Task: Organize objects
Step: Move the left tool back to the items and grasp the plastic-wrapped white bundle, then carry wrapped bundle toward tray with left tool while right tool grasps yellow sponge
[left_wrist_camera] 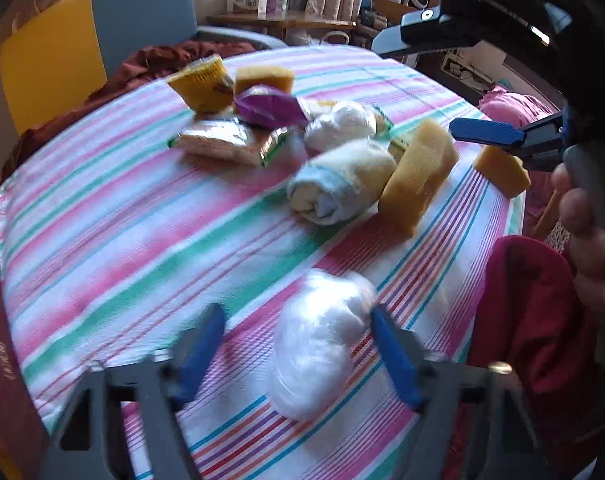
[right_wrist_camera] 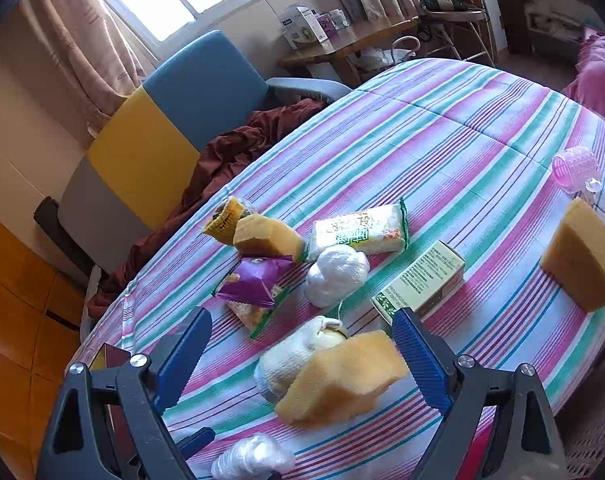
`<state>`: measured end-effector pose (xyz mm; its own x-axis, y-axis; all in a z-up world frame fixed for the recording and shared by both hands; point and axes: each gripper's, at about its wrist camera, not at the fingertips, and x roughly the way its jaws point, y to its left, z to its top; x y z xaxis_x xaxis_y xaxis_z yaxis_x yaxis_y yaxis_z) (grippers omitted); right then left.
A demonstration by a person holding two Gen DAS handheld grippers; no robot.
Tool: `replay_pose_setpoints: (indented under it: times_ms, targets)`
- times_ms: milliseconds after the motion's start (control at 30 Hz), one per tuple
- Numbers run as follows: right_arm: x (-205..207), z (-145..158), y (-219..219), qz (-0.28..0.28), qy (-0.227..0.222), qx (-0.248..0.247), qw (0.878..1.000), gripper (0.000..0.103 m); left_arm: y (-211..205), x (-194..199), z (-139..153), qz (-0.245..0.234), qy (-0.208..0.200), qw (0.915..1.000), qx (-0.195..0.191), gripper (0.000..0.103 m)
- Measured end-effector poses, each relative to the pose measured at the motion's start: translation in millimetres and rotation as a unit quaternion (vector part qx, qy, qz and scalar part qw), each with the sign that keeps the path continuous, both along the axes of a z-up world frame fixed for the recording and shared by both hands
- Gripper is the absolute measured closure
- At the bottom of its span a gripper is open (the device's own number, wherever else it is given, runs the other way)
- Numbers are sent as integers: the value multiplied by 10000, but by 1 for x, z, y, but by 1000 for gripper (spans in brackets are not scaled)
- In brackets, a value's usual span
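A white plastic-wrapped bundle (left_wrist_camera: 318, 344) lay on the striped tablecloth (left_wrist_camera: 102, 240) near its close edge, between the fingers of the left gripper (left_wrist_camera: 298, 344). The right-hand finger (left_wrist_camera: 394, 360) sat against the bundle's side, while the other finger (left_wrist_camera: 198, 348) stood clear of it, so the jaws were spread with no pinch on the wrap. The same bundle (right_wrist_camera: 254, 460) showed at the bottom of the right wrist view.

Farther up the cloth, a rolled cream towel (left_wrist_camera: 338, 180) lay touching a tan sponge (left_wrist_camera: 418, 172). The right gripper (right_wrist_camera: 302, 356) hung over this pair with its 2 fingers spread wide; the sponge (right_wrist_camera: 342, 376) and towel (right_wrist_camera: 290, 356) lay between them, and the sponge's corner came close to the right-hand finger (right_wrist_camera: 422, 364), whether touching I cannot tell.

Beyond them sat a second white bundle (right_wrist_camera: 336, 274), a purple packet (right_wrist_camera: 258, 280), a pale wrapped snack pack (right_wrist_camera: 358, 232), a green-and-cream box (right_wrist_camera: 422, 280), a yellow packet (right_wrist_camera: 226, 220) and another sponge (right_wrist_camera: 266, 236). A 3rd sponge (right_wrist_camera: 582, 256) stood well apart toward the right edge, near a pink hair roller (right_wrist_camera: 574, 168). A yellow, blue and grey chair (right_wrist_camera: 174, 128) stood behind the table.
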<state>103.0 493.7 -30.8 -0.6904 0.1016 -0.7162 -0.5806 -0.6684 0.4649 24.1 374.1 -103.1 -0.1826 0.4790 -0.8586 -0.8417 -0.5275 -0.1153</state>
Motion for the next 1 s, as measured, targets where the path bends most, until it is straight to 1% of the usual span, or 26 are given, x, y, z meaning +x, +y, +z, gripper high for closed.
replay_pose_setpoints:
  times_ms: [33, 67, 133, 267, 367, 433, 467, 567, 633, 667, 700, 767, 800, 867, 1000]
  targets:
    - [-1, -2, 1, -1, -63, -39, 10000, 11, -1, -2, -3, 66, -8, 10000, -7, 63]
    - [-2, -6, 2, 9, -149, -80, 9999, 11, -5, -3, -2, 97, 45, 9999, 76, 66]
    - [-5, -11, 3, 6, -318, -135, 9994, 11, -13, -5, -2, 90, -32, 9998, 168, 69]
    - [-5, -18, 5, -67, -531, -162, 9984, 11, -35, -11, -1, 313, -74, 9989, 329, 70]
    - [-6, -27, 8, -86, -723, -332, 9968, 11, -49, -10, 0, 454, -8, 9984, 338, 70]
    - [-5, -35, 10, -101, -836, -507, 9952, 11, -58, -10, 1, 554, -12, 9978, 352, 70]
    - [-5, -39, 12, -101, -867, -682, 9938, 11, -60, -10, 1, 585, -22, 9977, 354, 70]
    - [-1, -48, 16, -72, -767, -1116, 9908, 11, -70, -7, 2, 638, 12, 9974, 334, 70]
    - [-1, -51, 16, -46, -763, -1242, 9893, 12, -74, -6, 1, 666, 34, 9972, 328, 70]
    - [-1, -52, 16, 4, -772, -1285, 9887, 16, -77, -5, 1, 685, 31, 9971, 331, 70]
    - [-3, -53, 14, 60, -813, -1267, 9886, 28, -77, -6, 1, 707, 14, 9969, 339, 70]
    - [-6, -52, 9, 152, -914, -1122, 9894, 42, -80, -3, 3, 731, 8, 9967, 365, 70]
    - [-6, -51, 8, 187, -903, -1077, 9899, 45, -82, -3, 4, 745, 15, 9965, 388, 70]
    - [-8, -46, 4, 238, -909, -888, 9916, 48, -84, -2, 7, 759, 34, 9962, 419, 70]
    - [-8, -42, 2, 274, -904, -685, 9932, 50, -93, 2, 17, 792, 105, 9953, 542, 70]
